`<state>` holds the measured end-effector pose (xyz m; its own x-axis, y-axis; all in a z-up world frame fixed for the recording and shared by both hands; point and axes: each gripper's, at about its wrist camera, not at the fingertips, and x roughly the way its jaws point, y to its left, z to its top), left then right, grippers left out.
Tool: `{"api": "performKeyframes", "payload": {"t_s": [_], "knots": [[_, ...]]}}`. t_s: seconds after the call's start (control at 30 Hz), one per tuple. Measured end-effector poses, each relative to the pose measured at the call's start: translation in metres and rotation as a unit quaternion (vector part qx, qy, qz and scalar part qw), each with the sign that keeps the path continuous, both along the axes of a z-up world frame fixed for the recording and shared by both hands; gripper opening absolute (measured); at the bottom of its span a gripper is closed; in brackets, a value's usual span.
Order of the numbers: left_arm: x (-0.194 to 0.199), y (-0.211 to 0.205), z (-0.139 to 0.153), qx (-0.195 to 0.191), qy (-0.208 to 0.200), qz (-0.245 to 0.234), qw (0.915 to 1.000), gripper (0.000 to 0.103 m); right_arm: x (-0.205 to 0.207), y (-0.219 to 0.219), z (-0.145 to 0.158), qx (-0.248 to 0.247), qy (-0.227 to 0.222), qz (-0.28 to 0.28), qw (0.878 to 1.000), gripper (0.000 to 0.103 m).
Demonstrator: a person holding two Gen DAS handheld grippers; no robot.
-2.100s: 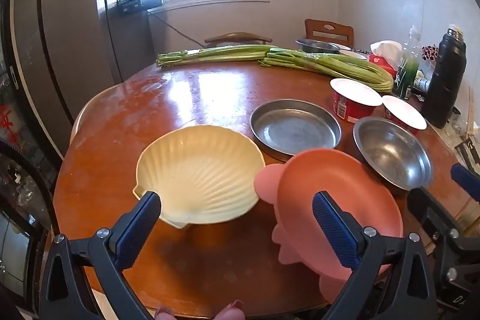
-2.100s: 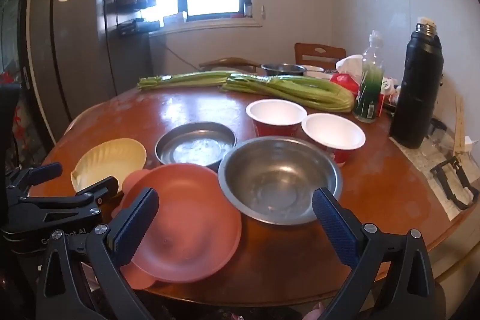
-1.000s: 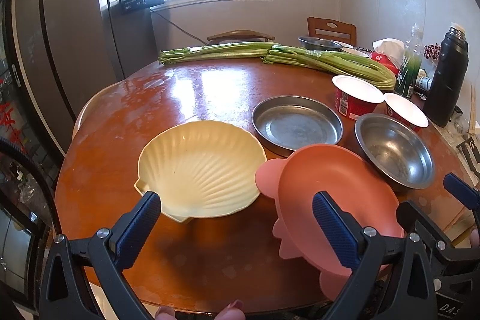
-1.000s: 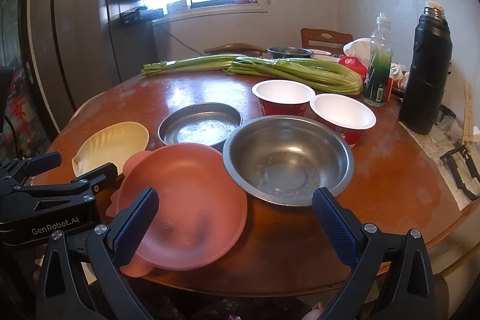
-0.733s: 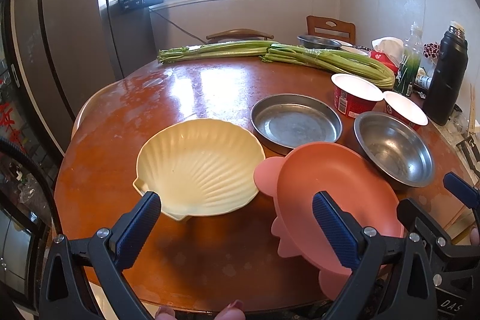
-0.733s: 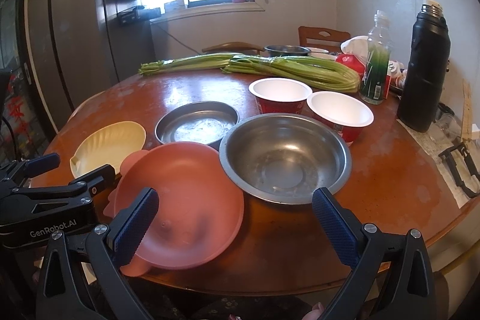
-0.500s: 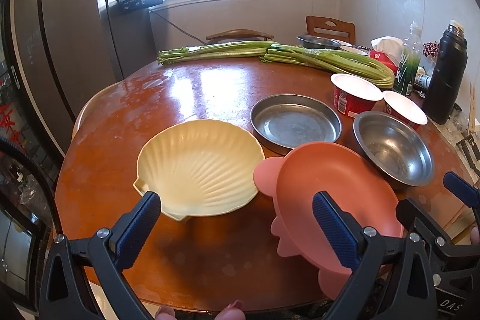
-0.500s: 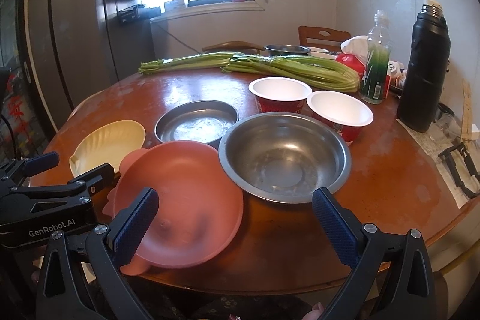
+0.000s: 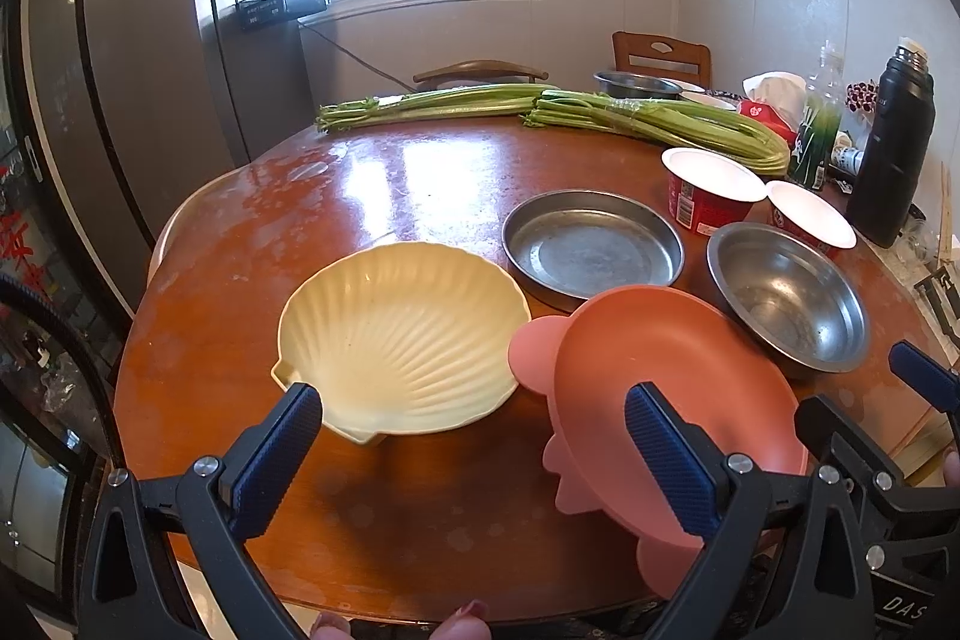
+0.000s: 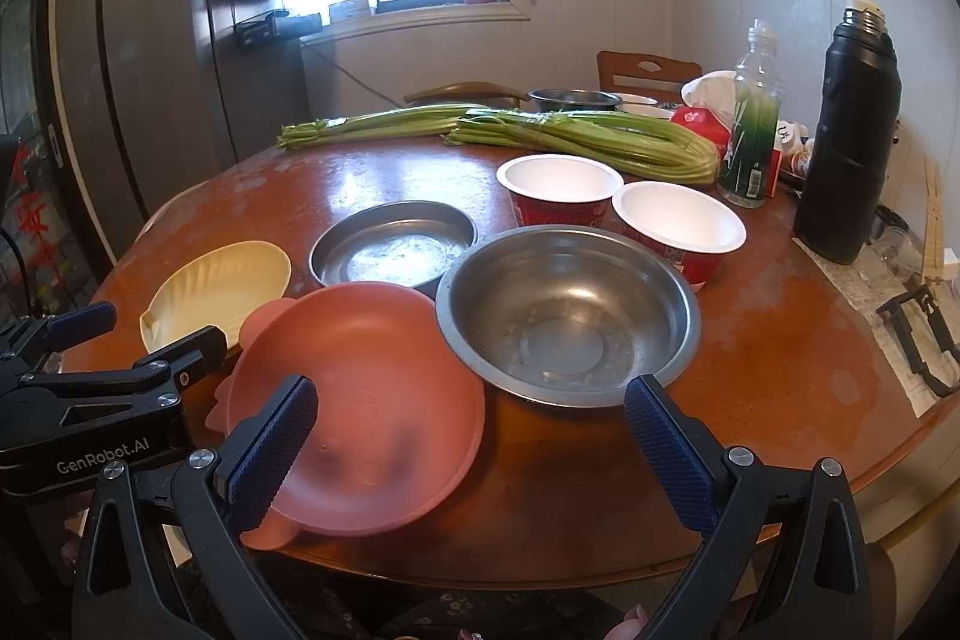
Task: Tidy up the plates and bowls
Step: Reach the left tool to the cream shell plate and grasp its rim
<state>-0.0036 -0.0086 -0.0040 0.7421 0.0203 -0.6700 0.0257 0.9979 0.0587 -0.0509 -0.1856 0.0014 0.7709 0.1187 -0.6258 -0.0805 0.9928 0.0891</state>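
On the round wooden table lie a cream shell-shaped plate [image 9: 399, 337] [image 10: 219, 289], a salmon-pink plate [image 9: 666, 382] [image 10: 366, 400] with ear-like tabs, a flat steel pan [image 9: 591, 247] [image 10: 393, 247] and a deep steel bowl [image 9: 789, 301] [image 10: 567, 313]. My left gripper [image 9: 468, 451] is open near the table's front edge, low before the shell plate and the pink plate. My right gripper [image 10: 471, 448] is also open, hovering before the pink plate and the steel bowl. Neither holds anything.
Two red paper cups with white lids [image 10: 561, 187] [image 10: 678, 223] stand behind the steel bowl. Celery bunches [image 10: 564, 139] lie across the back. A black thermos [image 10: 849, 139], a clear bottle [image 10: 750, 118] and a tissue pack sit at the right. Chairs and a fridge stand beyond.
Both grippers have shifted only slightly near the table's front edge; the right view has drawn a little closer to the dishes. No dish has moved.
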Motion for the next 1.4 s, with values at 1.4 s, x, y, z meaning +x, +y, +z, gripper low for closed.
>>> {"api": "performKeyframes", "payload": {"t_s": [1.4], "knots": [[0.042,0.151,-0.015,-0.046,0.040,0.080,0.9950,0.102,0.100,0.124,0.012,0.030,0.122,0.189,0.974,0.102]]}}
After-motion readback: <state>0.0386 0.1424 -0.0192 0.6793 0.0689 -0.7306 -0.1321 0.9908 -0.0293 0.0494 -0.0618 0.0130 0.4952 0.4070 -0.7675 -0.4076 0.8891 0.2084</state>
